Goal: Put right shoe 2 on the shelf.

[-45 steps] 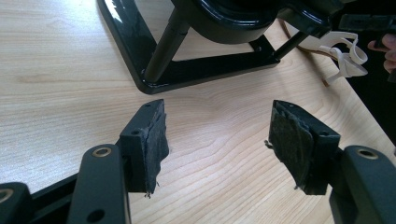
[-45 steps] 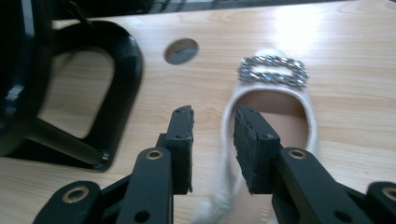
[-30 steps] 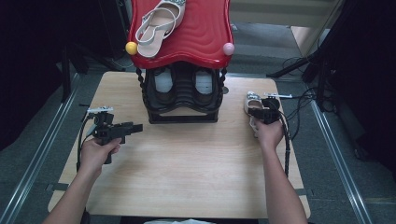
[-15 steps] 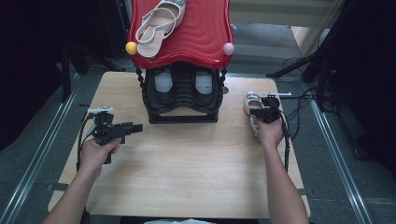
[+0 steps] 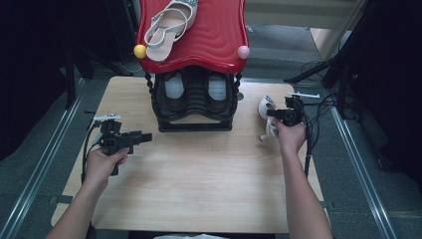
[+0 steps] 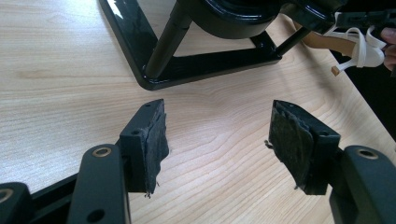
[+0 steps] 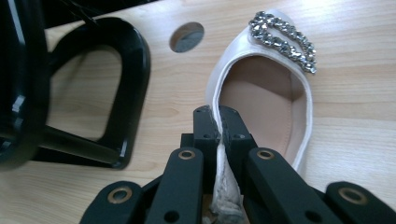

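A: Which way does the white sandal [image 7: 280, 93] lie?

B: It sits on the wooden table [image 5: 199, 189] just right of the black shoe rack [image 5: 195, 102], long axis running away from the person, rhinestone-trimmed toe at the far end, heel strap nearest the hand

A: And the right gripper [image 7: 218, 122]?

B: Its jaws have just been closing and now pinch the thin side edge of the sandal flat between them, with no gap left

A: The left gripper [image 6: 217, 140]?

B: Jaws wide apart, nothing between the worn pads, held above bare tabletop and pointing towards the rack's foot

A: What is in the rack?

B: A matching sandal [image 5: 166, 22] lies on the red wavy top tray [image 5: 219, 35], toe towards the person. On the shelf beneath, two pale shoes [image 5: 174, 87] stand side by side

A: Any writing?

B: None I can read
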Demonstrator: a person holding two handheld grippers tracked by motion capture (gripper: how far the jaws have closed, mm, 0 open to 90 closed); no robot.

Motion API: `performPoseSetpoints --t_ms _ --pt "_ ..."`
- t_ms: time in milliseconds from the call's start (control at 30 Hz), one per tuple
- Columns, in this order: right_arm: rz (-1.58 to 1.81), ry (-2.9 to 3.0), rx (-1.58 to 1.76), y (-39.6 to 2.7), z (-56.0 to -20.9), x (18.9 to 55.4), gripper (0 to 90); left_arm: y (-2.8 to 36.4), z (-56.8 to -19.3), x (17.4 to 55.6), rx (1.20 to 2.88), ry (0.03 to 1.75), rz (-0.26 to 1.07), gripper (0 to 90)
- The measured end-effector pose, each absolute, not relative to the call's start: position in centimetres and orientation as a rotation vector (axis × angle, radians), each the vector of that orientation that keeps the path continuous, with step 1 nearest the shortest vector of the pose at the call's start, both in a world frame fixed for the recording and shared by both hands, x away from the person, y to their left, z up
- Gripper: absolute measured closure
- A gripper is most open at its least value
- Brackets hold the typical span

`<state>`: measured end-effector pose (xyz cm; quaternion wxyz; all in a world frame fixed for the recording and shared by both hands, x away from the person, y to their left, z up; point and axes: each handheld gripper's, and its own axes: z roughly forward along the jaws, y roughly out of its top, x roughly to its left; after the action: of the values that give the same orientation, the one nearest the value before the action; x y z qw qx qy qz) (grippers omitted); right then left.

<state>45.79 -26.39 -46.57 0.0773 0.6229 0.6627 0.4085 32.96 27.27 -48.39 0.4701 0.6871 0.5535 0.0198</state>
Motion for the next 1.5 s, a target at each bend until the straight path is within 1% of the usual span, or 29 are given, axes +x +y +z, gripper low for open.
performPoseSetpoints --t_ms 333,733,867,900,933,967,1067,1133,1200,1300,1333,1500 --pt "1.290 1.988 1.858 -26.1 -44.9 45.8 88.3 27.3 -48.4 33.0 1.676 1.357 0.041 36.5" --pt "1.395 1.983 1.835 -25.5 -41.8 45.9 88.3 27.3 -48.4 32.9 1.679 1.356 0.044 36.6" --pt "1.443 1.969 1.827 -25.3 -39.4 46.0 88.3 27.2 -48.4 32.9 1.680 1.357 0.042 36.7" --pt "1.443 1.969 1.827 -25.3 -39.4 46.0 88.3 27.2 -48.4 32.9 1.680 1.357 0.042 37.0" --pt "1.443 1.968 1.810 -25.2 -38.3 46.1 88.3 27.2 -48.4 32.9 1.682 1.354 0.051 37.3" --pt "1.443 1.968 1.810 -25.2 -38.3 46.1 88.3 27.2 -48.4 32.9 1.685 1.352 0.054 37.3" --pt "1.447 1.957 1.786 -25.0 -35.8 46.4 88.2 27.1 -48.4 32.9 1.684 1.349 0.051 37.3" --pt "1.454 1.953 1.784 -24.9 -35.4 46.4 88.2 27.1 -48.4 32.9 1.687 1.347 0.052 37.3" --pt "1.472 1.945 1.778 -24.6 -33.6 46.6 88.2 27.1 -48.4 32.9 1.687 1.348 0.052 37.3" --pt "1.480 1.943 1.763 -24.5 -32.5 46.7 88.2 27.1 -48.4 32.9 1.686 1.348 0.050 37.3" --pt "1.489 1.929 1.760 -24.4 -31.4 46.8 88.2 27.1 -48.4 32.9 1.697 1.343 0.050 37.3" --pt "1.497 1.924 1.736 -23.8 -28.7 47.0 88.3 26.9 -48.5 32.9 1.700 1.342 0.053 37.3"
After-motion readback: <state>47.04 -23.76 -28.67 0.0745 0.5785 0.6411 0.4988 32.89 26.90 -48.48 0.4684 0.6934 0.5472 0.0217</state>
